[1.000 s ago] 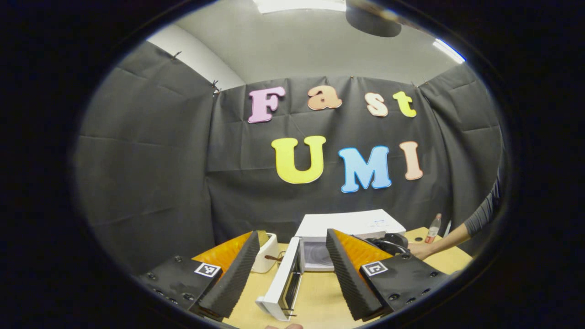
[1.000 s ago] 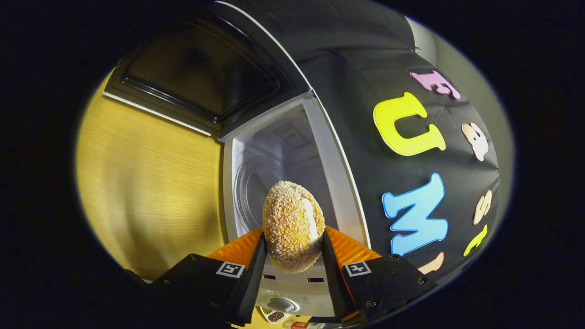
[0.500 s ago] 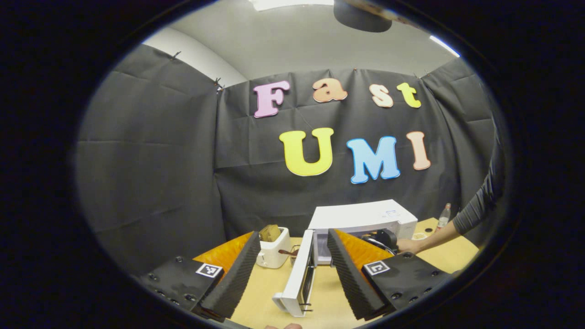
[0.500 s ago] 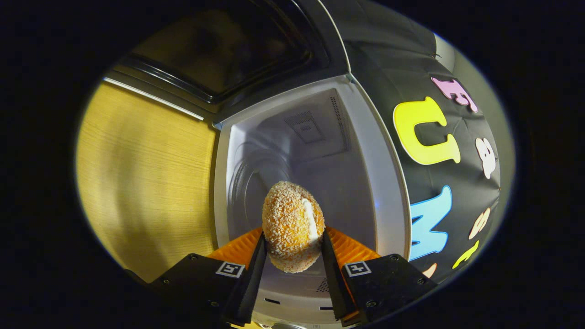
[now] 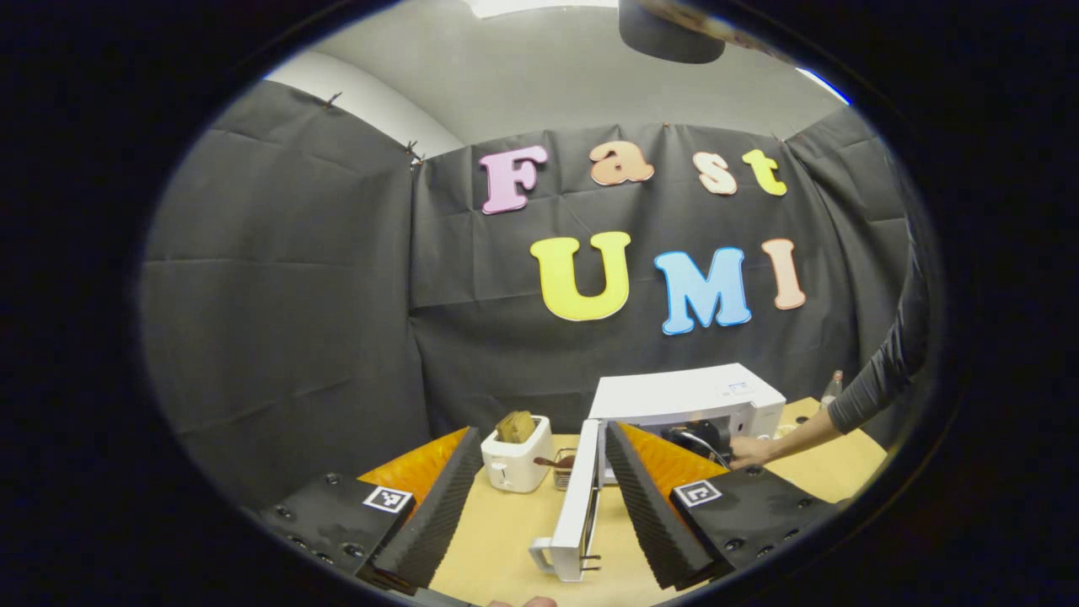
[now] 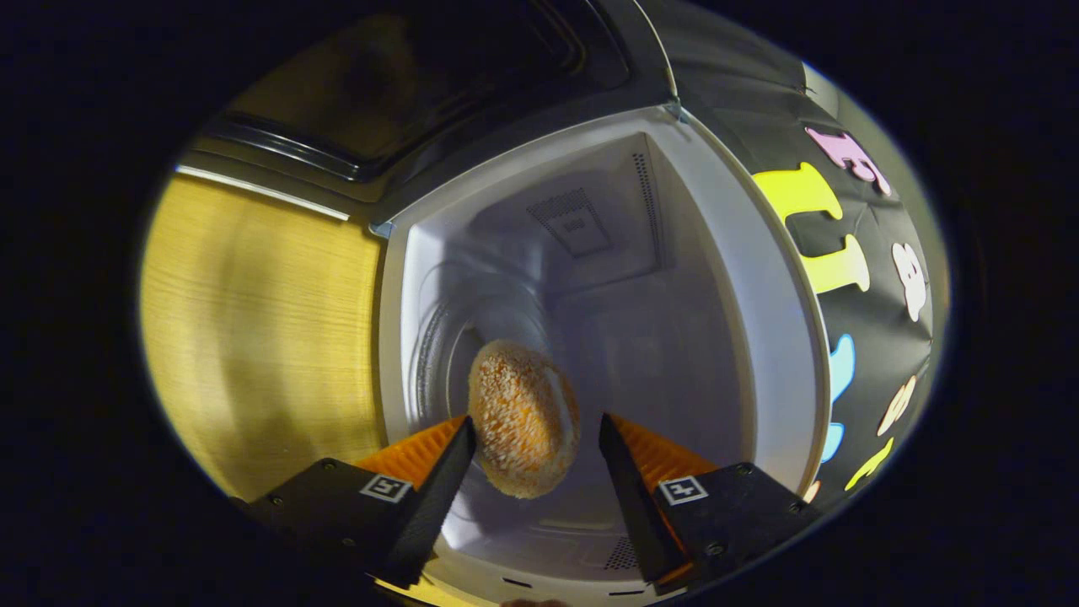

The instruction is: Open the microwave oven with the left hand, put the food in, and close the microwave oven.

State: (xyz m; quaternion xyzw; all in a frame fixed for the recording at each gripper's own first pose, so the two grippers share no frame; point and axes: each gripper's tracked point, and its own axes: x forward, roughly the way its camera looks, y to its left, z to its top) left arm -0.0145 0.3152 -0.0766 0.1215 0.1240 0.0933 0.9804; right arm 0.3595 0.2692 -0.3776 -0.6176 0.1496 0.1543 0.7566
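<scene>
Right gripper (image 6: 533, 438) fingers spread, crumbed bun (image 6: 523, 417) loose between them inside microwave (image 6: 674, 278) cavity, door (image 5: 578, 497) swung open, left gripper (image 5: 539, 497) open and empty near door.

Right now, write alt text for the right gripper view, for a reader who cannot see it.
The right tool stands open at the mouth of the open white microwave oven, with a crumb-coated bun between its fingers, a gap showing on one side. The dark door swings out over a wooden table.
</scene>
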